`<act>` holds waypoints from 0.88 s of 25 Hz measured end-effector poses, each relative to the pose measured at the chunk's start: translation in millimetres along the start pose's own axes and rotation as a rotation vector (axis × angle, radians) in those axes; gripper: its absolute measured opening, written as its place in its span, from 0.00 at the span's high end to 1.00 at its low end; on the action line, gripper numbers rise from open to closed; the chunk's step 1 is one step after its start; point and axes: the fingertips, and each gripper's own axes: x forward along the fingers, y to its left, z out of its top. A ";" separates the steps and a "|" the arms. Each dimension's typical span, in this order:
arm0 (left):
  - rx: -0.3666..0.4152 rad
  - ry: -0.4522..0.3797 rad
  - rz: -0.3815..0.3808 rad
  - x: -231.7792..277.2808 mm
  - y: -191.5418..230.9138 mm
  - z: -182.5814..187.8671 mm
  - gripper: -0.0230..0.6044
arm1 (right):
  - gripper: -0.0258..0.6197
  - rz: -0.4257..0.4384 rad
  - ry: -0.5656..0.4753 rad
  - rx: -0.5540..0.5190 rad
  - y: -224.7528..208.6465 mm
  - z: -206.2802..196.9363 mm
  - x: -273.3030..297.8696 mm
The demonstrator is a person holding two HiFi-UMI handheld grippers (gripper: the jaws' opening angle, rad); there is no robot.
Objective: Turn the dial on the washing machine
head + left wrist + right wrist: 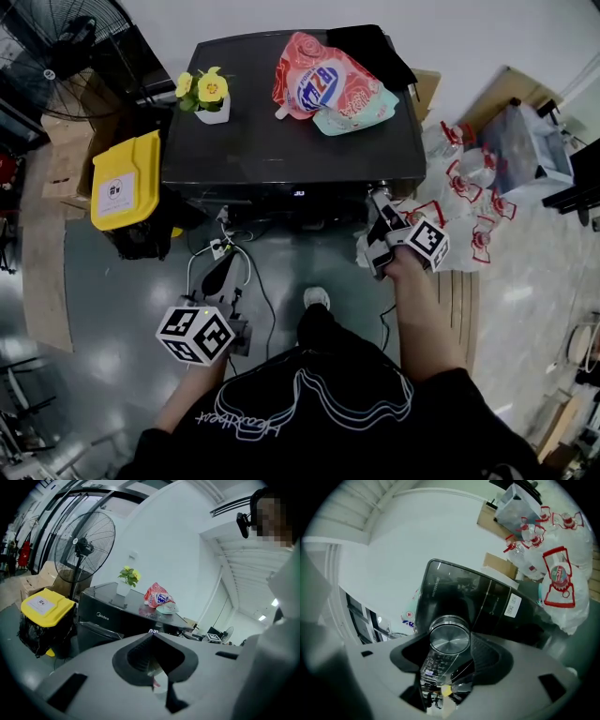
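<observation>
Already the reach looks done: the right gripper (380,200) is up at the washer's (281,141) front panel, at its right end, and the right gripper view shows the silver dial (449,639) sitting squarely between the jaws, which flank it on both sides and seem to pinch it. Whether any turn has been made cannot be read, since no marker on the dial is legible. By my reckoning the twist itself is what remains, then letting go. The left gripper (151,637) hangs low, well apart from the washer, its jaws pressed together on nothing and taking no part.
</observation>
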 end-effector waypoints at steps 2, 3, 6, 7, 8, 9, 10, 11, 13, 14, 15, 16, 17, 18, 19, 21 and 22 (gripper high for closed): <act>0.004 -0.001 0.002 -1.2 0.9 0.5 0.96 | 0.53 0.011 -0.007 0.035 -1.1 0.1 -0.9; 0.004 -0.001 0.005 -1.8 2.0 0.5 0.96 | 0.53 0.018 -0.011 0.049 -1.1 0.1 -1.0; 0.004 0.001 0.011 -3.8 4.6 -0.1 0.96 | 0.52 0.039 -0.022 0.091 -1.7 0.3 -1.3; 0.005 0.002 0.012 -4.2 4.9 -0.3 0.96 | 0.52 0.043 -0.024 0.099 -2.2 0.5 -1.5; 0.006 0.003 0.013 -4.5 5.1 -0.6 0.96 | 0.52 0.047 -0.024 0.101 -2.6 0.8 -1.6; 0.008 0.004 0.014 -4.7 5.3 -0.9 0.96 | 0.52 0.052 -0.023 0.094 -2.6 0.9 -1.7; 0.009 0.005 0.015 -4.8 5.5 -1.2 0.96 | 0.53 0.056 -0.022 0.077 -2.5 0.5 -2.0; 0.010 0.005 0.015 -4.9 5.8 -1.4 0.96 | 0.53 0.055 -0.019 0.047 -2.0 -0.4 -2.4; 0.010 0.006 0.016 -5.4 6.6 -1.8 0.96 | 0.52 0.038 -0.012 -0.041 -0.1 -3.1 -3.5; 0.010 0.007 0.018 -5.9 6.9 -2.1 0.96 | 0.50 0.023 -0.011 -0.094 1.4 -4.2 -4.2; 0.009 0.008 0.018 -6.3 7.1 -2.7 0.96 | 0.47 0.009 -0.011 -0.153 3.4 -4.8 -4.9; 0.007 0.010 0.018 -6.6 6.9 -3.6 0.96 | 0.44 -0.007 -0.012 -0.223 5.3 -4.9 -5.8; 0.006 0.013 0.017 -6.6 6.7 -4.6 0.96 | 0.42 -0.033 -0.012 -0.311 6.4 -4.1 -7.2; 0.004 0.015 0.016 -6.5 6.6 -5.5 0.96 | 0.42 -0.067 -0.012 -0.417 6.9 -2.6 -9.2; 0.002 0.016 0.015 -6.6 6.7 -6.3 0.96 | 0.41 -0.105 -0.012 -0.537 7.6 -0.8 -11.6; -0.004 0.017 0.015 -7.4 7.4 -7.8 0.96 | 0.40 -0.171 -0.020 -0.782 13.0 2.5 -16.7; -0.007 0.016 0.016 -7.9 7.9 -8.6 0.96 | 0.40 -0.192 -0.032 -0.889 18.2 3.8 -19.2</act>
